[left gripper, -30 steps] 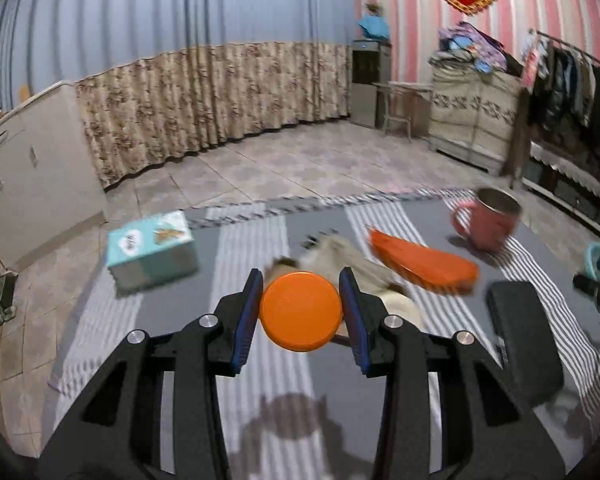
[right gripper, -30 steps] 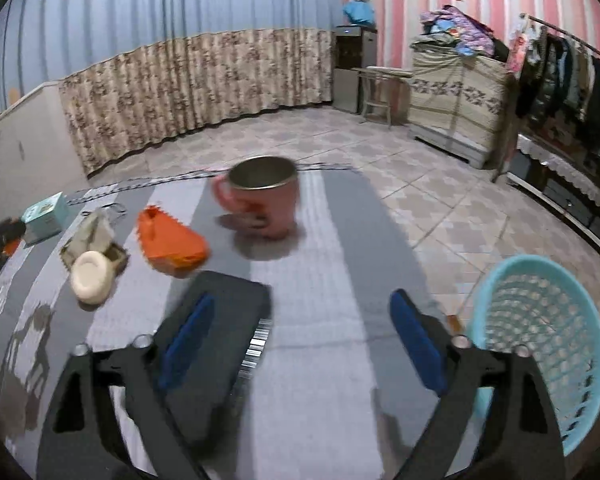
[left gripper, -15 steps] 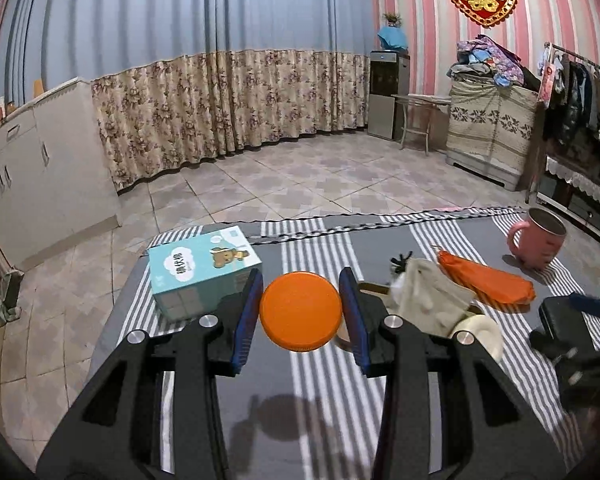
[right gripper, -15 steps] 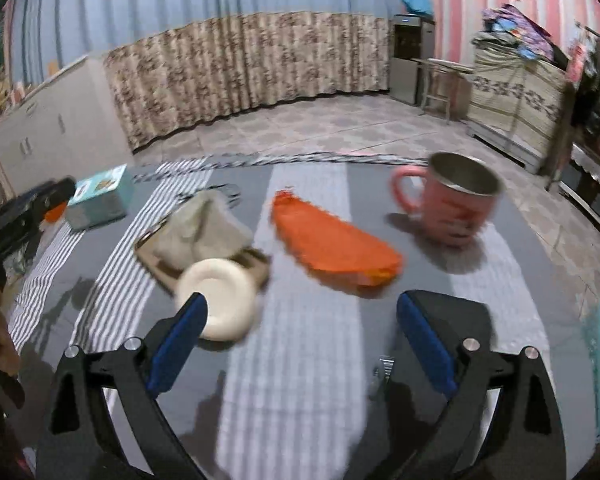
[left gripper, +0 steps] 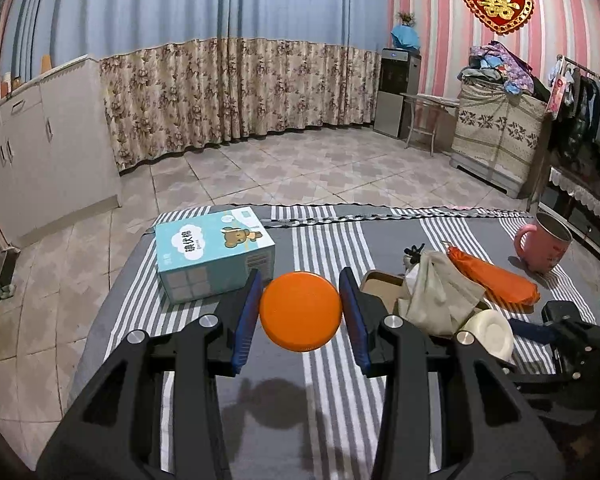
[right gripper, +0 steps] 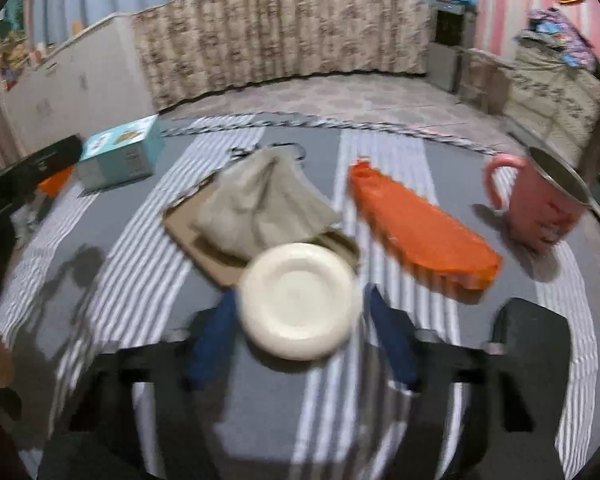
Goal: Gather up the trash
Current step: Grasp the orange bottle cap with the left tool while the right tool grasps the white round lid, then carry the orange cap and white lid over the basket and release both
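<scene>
The left gripper [left gripper: 301, 312] held a flat round orange plastic lid [left gripper: 301, 311] clamped between its blue pads, lifted above the grey-and-white striped cloth-covered table [left gripper: 324, 236] near its left edge; the right gripper [right gripper: 300, 332] had its fingers spread on either side of a round cream-white lid [right gripper: 298, 300] lying near the table's middle, the fingers looking just clear of the rim, though the right wrist view was too blurred to say whether they touched; judged from this, one piece of trash was in hand but not binned, a second was about to be picked up, and the rest lay uncollected; touching the white lid at its far side sat a crumpled beige paper bag [right gripper: 260, 208] on a flat brown cardboard tray [right gripper: 198, 224], and to their right a long orange plastic wrapper [right gripper: 420, 232]; no bin appeared in either view; a light-blue tissue box [left gripper: 214, 254] stood toward the far left corner, a pink mug with a steel rim [right gripper: 540, 208] at the right edge and a black rectangular case [right gripper: 534, 344] near the right front; the bag and tray crowded the white lid and might be nudged by the closing fingers.
</scene>
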